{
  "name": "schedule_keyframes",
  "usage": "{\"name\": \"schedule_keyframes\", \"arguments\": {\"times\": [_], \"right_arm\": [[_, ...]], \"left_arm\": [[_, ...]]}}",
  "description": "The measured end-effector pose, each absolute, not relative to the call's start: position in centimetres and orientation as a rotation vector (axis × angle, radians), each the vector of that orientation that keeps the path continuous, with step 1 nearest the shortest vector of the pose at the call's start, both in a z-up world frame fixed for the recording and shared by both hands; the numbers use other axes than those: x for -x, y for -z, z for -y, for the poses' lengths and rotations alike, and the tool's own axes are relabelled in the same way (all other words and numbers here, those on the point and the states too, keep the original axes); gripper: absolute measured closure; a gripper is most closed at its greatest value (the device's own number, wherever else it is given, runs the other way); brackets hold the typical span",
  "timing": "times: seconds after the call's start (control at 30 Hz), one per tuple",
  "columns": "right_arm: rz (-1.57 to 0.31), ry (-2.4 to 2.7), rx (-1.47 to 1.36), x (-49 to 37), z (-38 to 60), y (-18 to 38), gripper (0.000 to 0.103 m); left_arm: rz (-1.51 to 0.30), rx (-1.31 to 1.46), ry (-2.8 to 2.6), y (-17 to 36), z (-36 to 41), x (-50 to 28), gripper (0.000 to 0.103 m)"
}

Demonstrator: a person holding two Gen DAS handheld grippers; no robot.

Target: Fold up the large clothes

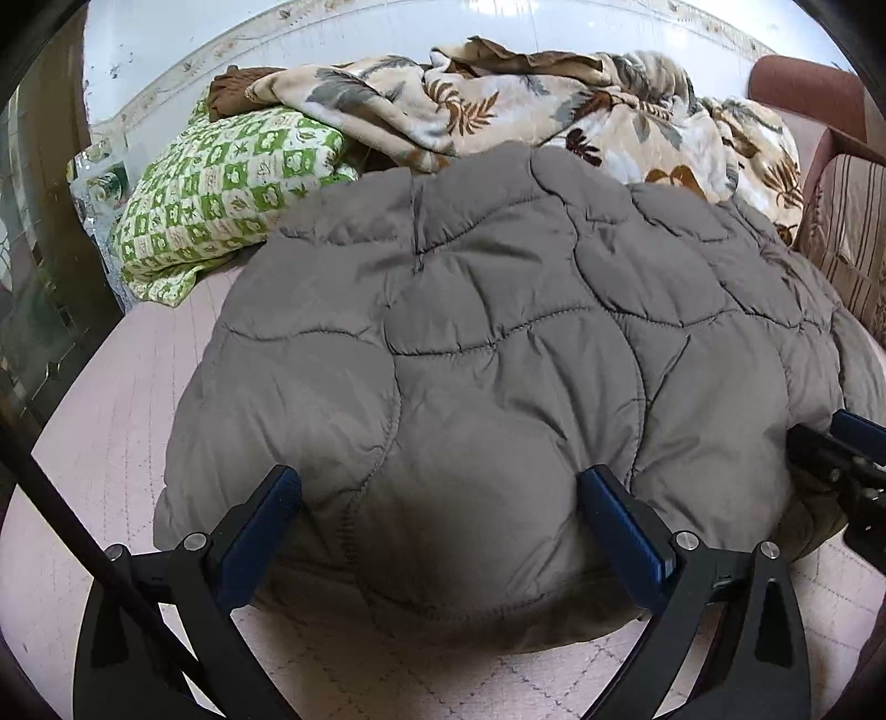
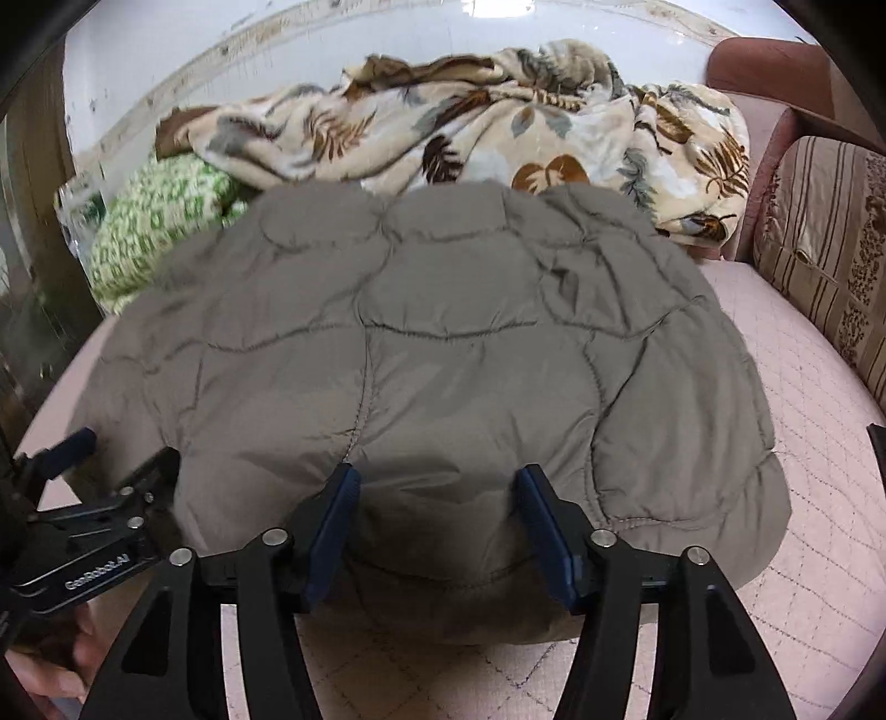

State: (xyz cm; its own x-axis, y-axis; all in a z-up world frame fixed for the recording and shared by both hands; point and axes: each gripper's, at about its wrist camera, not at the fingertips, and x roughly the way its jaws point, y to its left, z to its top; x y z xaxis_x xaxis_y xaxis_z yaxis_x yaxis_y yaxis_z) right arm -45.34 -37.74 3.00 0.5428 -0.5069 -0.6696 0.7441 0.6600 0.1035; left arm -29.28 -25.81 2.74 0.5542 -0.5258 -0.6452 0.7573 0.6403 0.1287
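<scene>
Soft, even daylight fills the room, brightest on the pale wall (image 1: 387,50) at the back, which is nearly washed out. A dull shadow pools on the near edge of the grey jacket (image 1: 470,360), between the blue fingers (image 1: 260,531). Both views bulge like a fishbowl, with black corners and bent lines at the rim. The left view is sharp. The right view is smeared, most of all on the green pillow (image 2: 160,221) and the leaf blanket (image 2: 470,127).
</scene>
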Motion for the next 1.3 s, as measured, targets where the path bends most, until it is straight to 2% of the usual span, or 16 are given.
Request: {"name": "schedule_keyframes", "arguments": {"times": [0.33, 0.57, 0.67, 0.87, 1.07, 1.3], "right_arm": [[-0.642, 0.752, -0.414, 45.8, 38.1, -3.0, 0.036], [-0.525, 0.829, -0.387, 48.2, 38.4, -5.8, 0.036], [-0.505, 0.896, -0.465, 50.2, 40.5, -6.1, 0.036], [-0.507, 0.989, -0.669, 53.3, 44.0, -4.7, 0.036], [-0.571, 0.988, -0.686, 52.4, 44.5, -3.5, 0.035], [-0.553, 0.984, -0.683, 52.8, 44.5, -3.8, 0.034]], "left_arm": [[-0.587, -0.441, 0.782, -2.7, 25.9, 29.5, 0.001], [-0.584, -0.444, 0.782, -2.8, 26.0, 29.6, 0.001], [-0.584, -0.444, 0.781, -2.8, 25.9, 29.6, 0.001], [-0.584, -0.444, 0.781, -2.8, 26.0, 29.7, 0.001], [-0.584, -0.445, 0.783, -2.8, 26.0, 29.6, 0.001], [-0.598, -0.406, 0.792, -3.8, 25.5, 29.3, 0.002]]}}
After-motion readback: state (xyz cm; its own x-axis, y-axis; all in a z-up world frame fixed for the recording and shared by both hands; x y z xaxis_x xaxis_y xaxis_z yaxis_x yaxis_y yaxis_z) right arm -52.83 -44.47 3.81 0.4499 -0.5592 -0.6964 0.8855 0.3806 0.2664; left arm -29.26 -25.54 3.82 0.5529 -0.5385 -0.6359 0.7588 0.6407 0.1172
